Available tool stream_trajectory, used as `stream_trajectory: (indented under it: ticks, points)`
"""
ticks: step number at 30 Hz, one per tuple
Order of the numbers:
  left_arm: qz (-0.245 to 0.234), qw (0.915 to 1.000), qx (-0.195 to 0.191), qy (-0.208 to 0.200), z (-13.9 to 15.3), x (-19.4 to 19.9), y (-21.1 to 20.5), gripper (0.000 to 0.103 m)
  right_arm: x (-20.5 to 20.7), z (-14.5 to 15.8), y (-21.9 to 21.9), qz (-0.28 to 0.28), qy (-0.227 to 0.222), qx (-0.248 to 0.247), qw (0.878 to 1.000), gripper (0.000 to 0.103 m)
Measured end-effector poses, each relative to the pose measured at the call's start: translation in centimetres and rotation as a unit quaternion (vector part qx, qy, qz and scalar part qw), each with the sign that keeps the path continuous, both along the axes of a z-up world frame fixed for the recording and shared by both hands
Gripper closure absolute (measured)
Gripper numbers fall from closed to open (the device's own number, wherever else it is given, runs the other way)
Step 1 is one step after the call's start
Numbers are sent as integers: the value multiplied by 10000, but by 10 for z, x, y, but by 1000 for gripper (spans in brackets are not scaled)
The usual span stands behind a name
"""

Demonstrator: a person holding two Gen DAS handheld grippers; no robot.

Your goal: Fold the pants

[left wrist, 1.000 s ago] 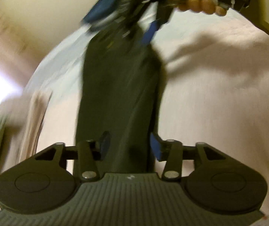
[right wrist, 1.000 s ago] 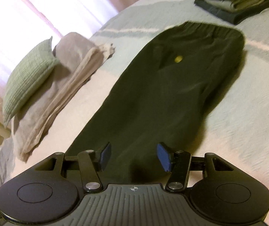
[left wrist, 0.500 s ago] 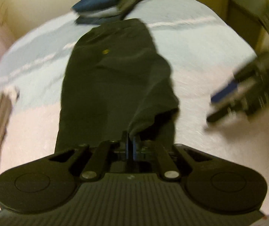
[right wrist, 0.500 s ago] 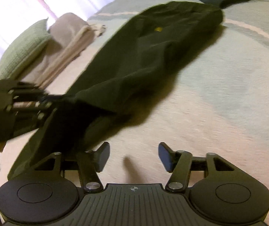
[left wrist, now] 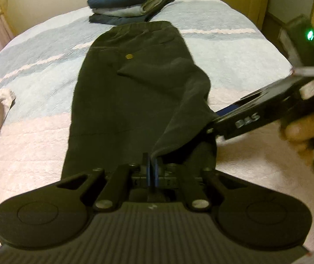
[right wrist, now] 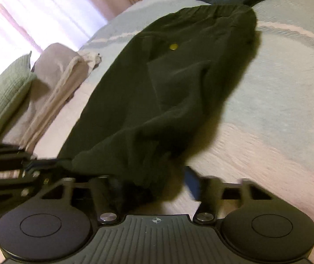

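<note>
Dark pants point(left wrist: 132, 92) flat on bed point(left wrist: 222, 50), hem lifted | left hand-held gripper point(left wrist: 151, 171) pinched tight on hem | right hand-held gripper point(right wrist: 154, 182) jaws apart around hem corner, not clamped | risk: one-sided lift skews fold, hem slips

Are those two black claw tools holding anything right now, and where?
The left gripper pinches the leg-end hem of the dark green fabric pants. The right gripper is open around that same raised end, not clamped.
</note>
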State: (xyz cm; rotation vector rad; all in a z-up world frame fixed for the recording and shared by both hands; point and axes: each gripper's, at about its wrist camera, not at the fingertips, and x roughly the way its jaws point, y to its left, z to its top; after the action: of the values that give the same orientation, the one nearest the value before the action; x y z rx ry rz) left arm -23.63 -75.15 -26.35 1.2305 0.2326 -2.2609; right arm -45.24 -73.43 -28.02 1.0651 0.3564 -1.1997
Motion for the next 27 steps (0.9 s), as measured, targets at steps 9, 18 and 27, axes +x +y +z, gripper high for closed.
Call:
stream_trajectory:
  ticks: [9, 18, 27]
  points:
    - [-1086, 9920, -348, -539, -35, -37, 70, 100, -27, 6, 41, -352, -183, 194, 9990, 97]
    - [152, 9993, 4, -353, -25, 6, 77, 97, -31, 35, 51, -216, 335, 60, 9992, 74]
    - [1711, 9840, 131, -484, -9, 74, 88, 95, -11, 57, -32, 888, 819, -781, 9896, 71]
